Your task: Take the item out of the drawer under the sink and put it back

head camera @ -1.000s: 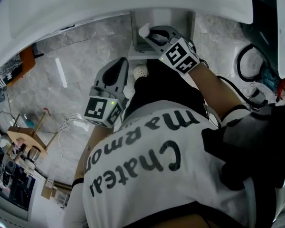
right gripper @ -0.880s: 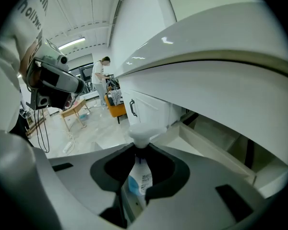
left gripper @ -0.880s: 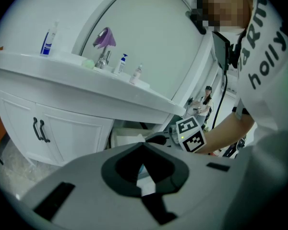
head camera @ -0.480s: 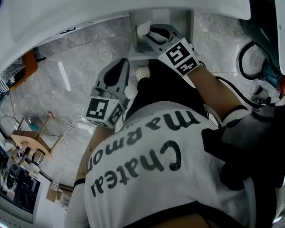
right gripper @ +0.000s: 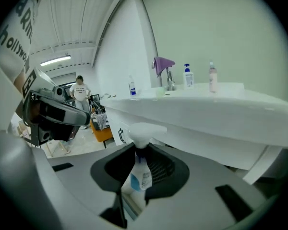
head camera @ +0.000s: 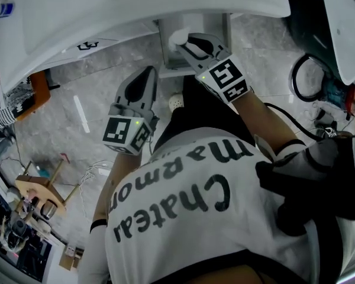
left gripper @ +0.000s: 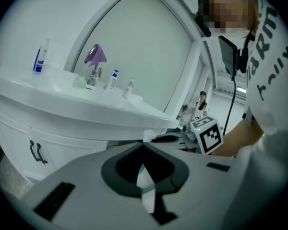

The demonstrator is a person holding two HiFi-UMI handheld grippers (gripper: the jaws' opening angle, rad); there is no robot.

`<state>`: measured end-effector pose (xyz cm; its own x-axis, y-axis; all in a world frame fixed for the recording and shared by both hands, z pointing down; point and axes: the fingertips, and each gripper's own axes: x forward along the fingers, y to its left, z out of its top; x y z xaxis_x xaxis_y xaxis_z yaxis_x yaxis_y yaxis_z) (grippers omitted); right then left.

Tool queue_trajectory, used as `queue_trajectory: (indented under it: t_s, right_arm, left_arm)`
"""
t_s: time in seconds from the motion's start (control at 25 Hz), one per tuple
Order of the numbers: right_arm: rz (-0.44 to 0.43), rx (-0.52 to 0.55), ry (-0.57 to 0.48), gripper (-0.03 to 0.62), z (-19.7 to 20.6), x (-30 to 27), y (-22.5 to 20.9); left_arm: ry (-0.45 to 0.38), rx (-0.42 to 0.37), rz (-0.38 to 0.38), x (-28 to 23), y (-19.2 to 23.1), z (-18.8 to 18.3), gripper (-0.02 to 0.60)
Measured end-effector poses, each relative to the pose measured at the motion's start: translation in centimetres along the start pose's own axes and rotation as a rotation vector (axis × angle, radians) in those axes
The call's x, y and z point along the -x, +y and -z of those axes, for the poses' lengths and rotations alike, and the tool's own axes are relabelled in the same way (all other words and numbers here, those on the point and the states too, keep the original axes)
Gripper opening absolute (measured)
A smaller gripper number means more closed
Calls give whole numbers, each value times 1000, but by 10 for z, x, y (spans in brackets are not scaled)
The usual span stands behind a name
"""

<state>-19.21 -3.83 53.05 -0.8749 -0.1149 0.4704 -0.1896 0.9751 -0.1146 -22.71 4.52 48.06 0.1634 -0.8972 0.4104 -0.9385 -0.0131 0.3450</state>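
Observation:
A spray bottle with a white trigger head [right gripper: 143,131] and a blue-labelled body [right gripper: 141,177] hangs upright between the jaws of my right gripper [right gripper: 137,148], which is shut on its neck. In the head view the right gripper [head camera: 182,44] holds the bottle's white head [head camera: 177,38] over the open drawer [head camera: 219,28] under the white sink [head camera: 136,10]. My left gripper [head camera: 148,71] hovers to the left of the drawer, above the floor, with its jaws together and nothing in them. The left gripper view shows its tips [left gripper: 143,147] meeting below the sink's rim [left gripper: 86,107].
On the sink top stand a tap with a purple cloth [left gripper: 95,56] and several small bottles [left gripper: 38,56]. White cabinet doors [left gripper: 36,152] lie left of the drawer. A wooden stool [head camera: 38,188] and cables [head camera: 307,76] are on the marble floor. A person [right gripper: 79,92] stands far back.
My right gripper has risen with the spray bottle, toward the sink's underside. The left gripper has also risen a little, still beside the drawer.

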Motion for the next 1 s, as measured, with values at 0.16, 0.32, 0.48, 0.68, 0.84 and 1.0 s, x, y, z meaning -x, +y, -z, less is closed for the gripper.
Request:
queue_trajectory:
  t_s: [0.16, 0.32, 0.48, 0.68, 0.84, 1.0]
  right_arm:
    - [45, 5, -66, 86, -33, 31, 12]
    - [102, 35, -151, 86, -72, 67, 21]
    - [178, 59, -225, 86, -104, 104, 36]
    - [280, 86, -286, 84, -132, 138, 50]
    - [362, 136, -321, 84, -152, 166, 60]
    - [428, 164, -323, 84, -163, 197, 71]
  left_arm:
    - [-67, -11, 16, 9, -7, -29, 5]
    - [-121, 4, 84, 12, -29, -62, 5]
    - [-159, -33, 153, 22, -57, -85, 5]
    - [-202, -89, 236, 37, -84, -107, 5]
    - [-230, -110, 298, 43, -107, -125, 5]
    - [-229, -159, 351, 48, -134, -134, 5]
